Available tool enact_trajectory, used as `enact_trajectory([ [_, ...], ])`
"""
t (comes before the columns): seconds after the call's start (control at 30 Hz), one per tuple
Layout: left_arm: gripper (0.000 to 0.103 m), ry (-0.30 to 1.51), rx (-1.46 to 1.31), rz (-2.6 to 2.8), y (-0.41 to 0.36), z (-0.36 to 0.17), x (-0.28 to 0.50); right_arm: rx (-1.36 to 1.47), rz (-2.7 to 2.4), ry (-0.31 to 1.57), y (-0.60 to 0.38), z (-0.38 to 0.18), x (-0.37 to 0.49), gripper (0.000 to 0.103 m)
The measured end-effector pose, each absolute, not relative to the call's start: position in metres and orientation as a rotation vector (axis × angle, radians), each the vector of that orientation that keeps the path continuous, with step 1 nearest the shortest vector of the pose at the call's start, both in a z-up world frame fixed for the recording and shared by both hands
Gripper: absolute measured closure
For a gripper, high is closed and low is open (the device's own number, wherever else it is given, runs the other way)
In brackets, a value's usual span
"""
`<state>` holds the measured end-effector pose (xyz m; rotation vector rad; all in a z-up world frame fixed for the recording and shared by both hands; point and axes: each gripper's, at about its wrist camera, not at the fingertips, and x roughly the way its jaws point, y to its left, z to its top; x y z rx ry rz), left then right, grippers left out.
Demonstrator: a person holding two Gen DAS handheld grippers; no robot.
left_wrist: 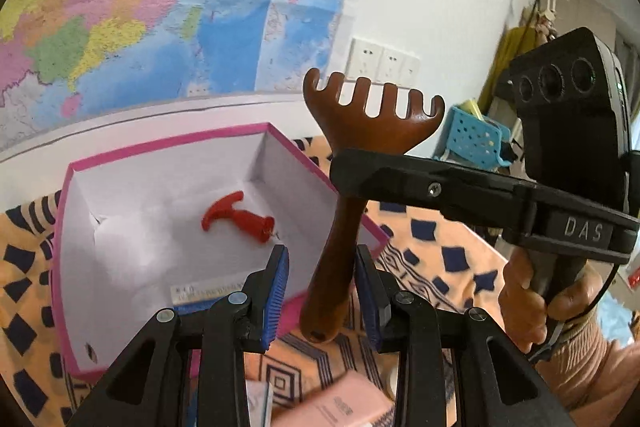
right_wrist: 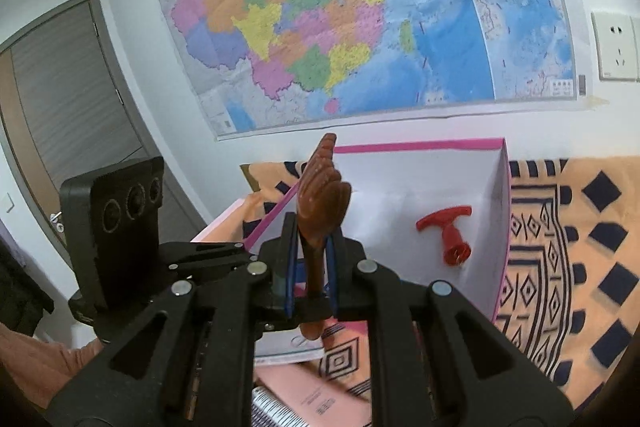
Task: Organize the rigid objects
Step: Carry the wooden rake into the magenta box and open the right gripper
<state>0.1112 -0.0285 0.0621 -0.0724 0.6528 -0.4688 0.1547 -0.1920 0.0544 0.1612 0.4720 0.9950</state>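
A brown wooden comb-shaped massager stands nearly upright over the near corner of the pink-rimmed white box. My right gripper is shut on its handle, and its finger crosses the handle in the left wrist view. My left gripper straddles the lower handle. Its right pad lies against the wood, while a thin gap shows at the left pad. A red T-handled plastic tool lies on the floor of the box.
An orange cloth with dark blue diamonds covers the table. Pink and white booklets lie at its near edge. A blue basket stands at the back right. A large map and sockets are on the wall.
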Motion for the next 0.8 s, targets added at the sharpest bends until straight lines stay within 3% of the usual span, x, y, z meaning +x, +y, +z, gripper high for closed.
enact_trajectory([
  [0.33, 0.07, 0.728, -0.037, -0.382, -0.036, 0.056, 0.16, 0.128, 0.94, 0.512, -0.178, 0.059, 0.202, 0.088],
  [0.67, 0.07, 0.874, -0.047, -0.338, -0.039, 0.022, 0.194, 0.077, 0.892, 0.658, -0.154, 0.026, 0.239, 0.088],
  [0.8, 0.07, 0.917, -0.04, -0.31, -0.039, 0.012, 0.199, 0.061, 0.849, 0.724, -0.149, 0.012, 0.252, 0.082],
])
